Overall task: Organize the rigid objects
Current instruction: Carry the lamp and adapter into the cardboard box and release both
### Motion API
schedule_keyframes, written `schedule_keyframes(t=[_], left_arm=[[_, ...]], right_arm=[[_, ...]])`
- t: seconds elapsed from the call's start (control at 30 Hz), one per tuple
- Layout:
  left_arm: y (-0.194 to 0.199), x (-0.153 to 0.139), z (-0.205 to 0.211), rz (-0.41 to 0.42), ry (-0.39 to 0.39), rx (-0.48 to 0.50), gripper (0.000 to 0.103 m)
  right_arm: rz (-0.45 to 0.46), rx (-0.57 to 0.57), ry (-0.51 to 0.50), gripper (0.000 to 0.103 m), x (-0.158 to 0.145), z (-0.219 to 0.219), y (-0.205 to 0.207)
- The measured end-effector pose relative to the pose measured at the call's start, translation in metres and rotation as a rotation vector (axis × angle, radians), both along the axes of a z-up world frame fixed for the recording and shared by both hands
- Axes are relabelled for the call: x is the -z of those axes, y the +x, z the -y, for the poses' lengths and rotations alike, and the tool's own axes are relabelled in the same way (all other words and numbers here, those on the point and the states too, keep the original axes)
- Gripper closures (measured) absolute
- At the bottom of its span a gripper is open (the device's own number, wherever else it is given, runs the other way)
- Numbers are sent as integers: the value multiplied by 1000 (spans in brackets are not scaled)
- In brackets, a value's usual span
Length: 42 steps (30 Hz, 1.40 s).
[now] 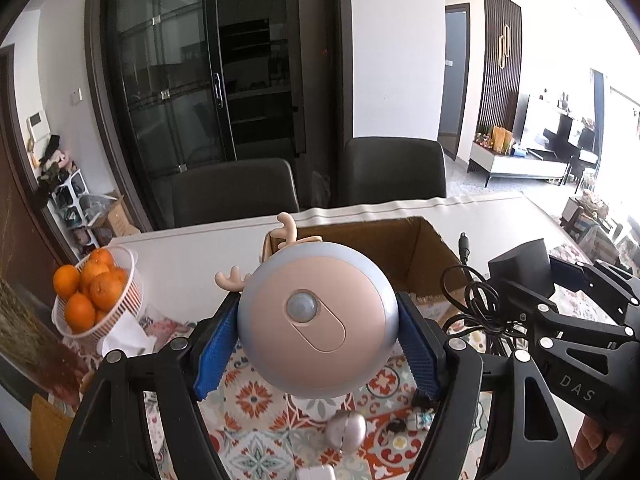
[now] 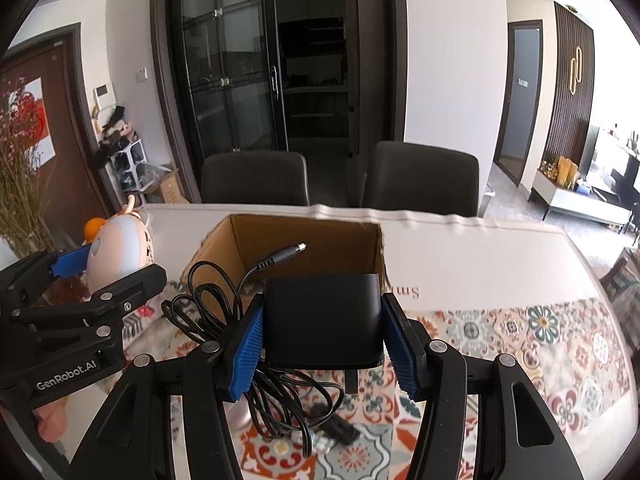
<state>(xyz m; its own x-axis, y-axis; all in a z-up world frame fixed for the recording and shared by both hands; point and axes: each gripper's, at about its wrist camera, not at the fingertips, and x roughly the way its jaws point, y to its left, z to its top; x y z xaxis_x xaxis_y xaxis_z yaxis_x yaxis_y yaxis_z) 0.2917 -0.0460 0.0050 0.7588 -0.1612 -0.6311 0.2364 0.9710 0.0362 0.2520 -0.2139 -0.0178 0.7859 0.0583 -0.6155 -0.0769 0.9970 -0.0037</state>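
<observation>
The left gripper (image 1: 318, 330) tilts downward, its blue pads (image 1: 214, 350) clamped on a round lamp (image 1: 316, 318). Just to its right, the right gripper (image 2: 322, 354) tilts likewise, pads (image 2: 244, 354) pressing a black adapter (image 2: 322, 320).

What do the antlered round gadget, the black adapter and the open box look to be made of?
Round gadget: likely matte moulded plastic, smooth pink face with grey-blue rim; antlers look softer, maybe rubbery.
Black adapter: matte hard plastic, with a rubber-coated cable.
Box: brown corrugated cardboard, raw cut edges.
</observation>
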Motion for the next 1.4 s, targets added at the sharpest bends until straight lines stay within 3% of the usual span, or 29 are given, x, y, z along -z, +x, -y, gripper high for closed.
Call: schedule_keyframes(t=[0.57,0.8,1.03,1.4], left_arm=[[68,14,1,-48,34,3,29],[96,29,3,-104,25,8,29],[121,54,11,-164,68,8,29],[134,77,13,-234,59,11,29]], right_arm=[[5,-39,-37,47,3,-7,69],[-30,-68,-48,47,14,-9,100],[-95,-94,-66,47,35,-10,131],[-104,-108,-101,51,44,-16,142]])
